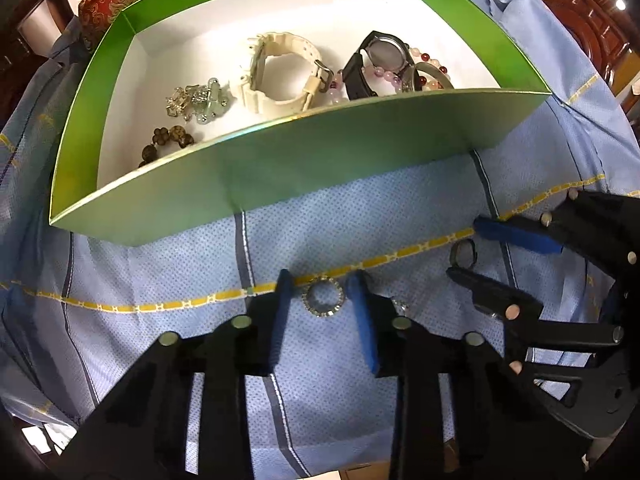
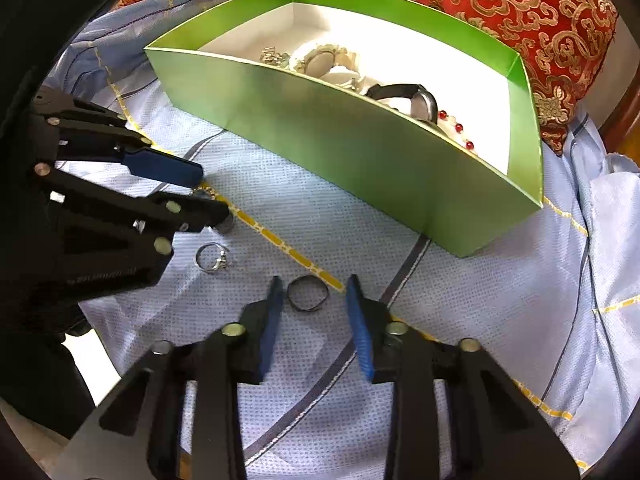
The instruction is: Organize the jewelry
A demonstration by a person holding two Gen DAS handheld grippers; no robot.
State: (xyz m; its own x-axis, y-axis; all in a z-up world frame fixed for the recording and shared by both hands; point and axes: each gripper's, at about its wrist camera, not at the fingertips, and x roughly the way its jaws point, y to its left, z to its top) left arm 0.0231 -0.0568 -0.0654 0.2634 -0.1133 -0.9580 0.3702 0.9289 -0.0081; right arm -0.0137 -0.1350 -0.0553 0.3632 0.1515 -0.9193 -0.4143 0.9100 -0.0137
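Note:
A green box [image 1: 320, 160] with a white inside stands on a blue cloth [image 1: 340, 220] and holds a white watch [image 1: 280, 76], a black watch [image 1: 372, 64], bead bracelets [image 1: 432, 60] and small pieces. In front of it, my left gripper [image 1: 320, 280] points down with its blue pads on either side of a studded ring [image 1: 323, 313] lying flat; a gap shows on both sides. My right gripper [image 2: 312, 284] stands likewise around a thin dark ring [image 2: 306, 310], and its pads are not pressing. A silver ring with a stone [image 2: 212, 258] lies on the cloth between the two grippers.
The box [image 2: 340, 148] lies a short way beyond both grippers, its near wall tall. A red and gold patterned cushion [image 2: 520, 8] sits behind it. The two grippers stand close side by side. The cloth is rumpled at the right edge [image 2: 600, 200].

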